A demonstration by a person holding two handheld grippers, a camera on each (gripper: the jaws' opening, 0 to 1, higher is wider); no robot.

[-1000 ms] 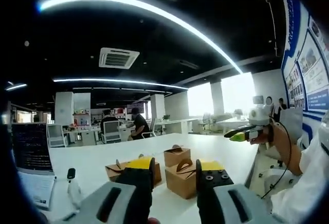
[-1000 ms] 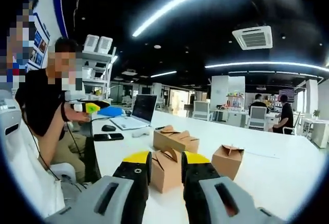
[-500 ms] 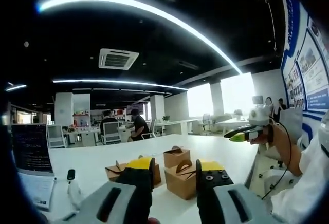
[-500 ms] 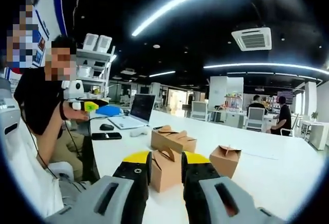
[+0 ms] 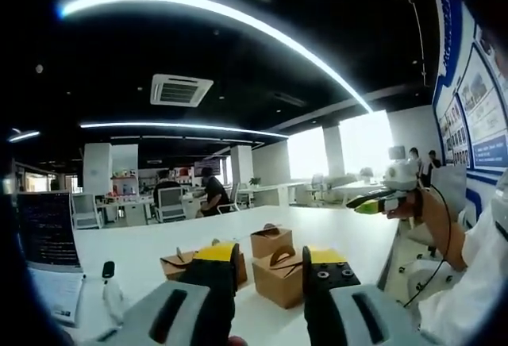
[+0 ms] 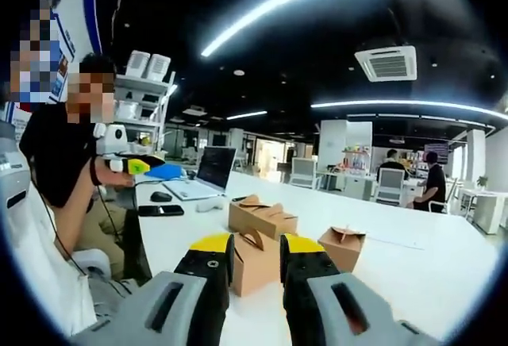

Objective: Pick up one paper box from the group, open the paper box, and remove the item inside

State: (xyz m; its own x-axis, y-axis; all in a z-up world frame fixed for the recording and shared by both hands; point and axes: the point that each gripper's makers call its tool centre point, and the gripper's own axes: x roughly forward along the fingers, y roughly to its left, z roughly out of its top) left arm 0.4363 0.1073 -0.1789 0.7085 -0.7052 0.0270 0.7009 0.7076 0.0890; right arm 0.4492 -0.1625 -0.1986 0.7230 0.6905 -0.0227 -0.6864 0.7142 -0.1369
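I hold my left tool (image 5: 268,265) and my right tool (image 6: 255,260) up off the white tabletop (image 6: 413,271), each with its jaws a little apart and gripping nothing, both aimed at the nearest paper box (image 6: 252,260), which sits just beyond the yellow jaw tips. A longer, flatter box (image 6: 262,217) lies behind that nearest box, and a small third box (image 6: 343,247) stands off to its right, apart from both. My worry is the handle on the nearest box: if I close on that thin loop rather than the body, the light carton could swing, tear or slip free, and a careless approach could shove it into the long box behind it. Squeezing the walls too hard may crush whatever is inside. The boxes are plain brown card with no print I can make out; the laptop (image 6: 208,174) screen beyond the long box is too small to read.
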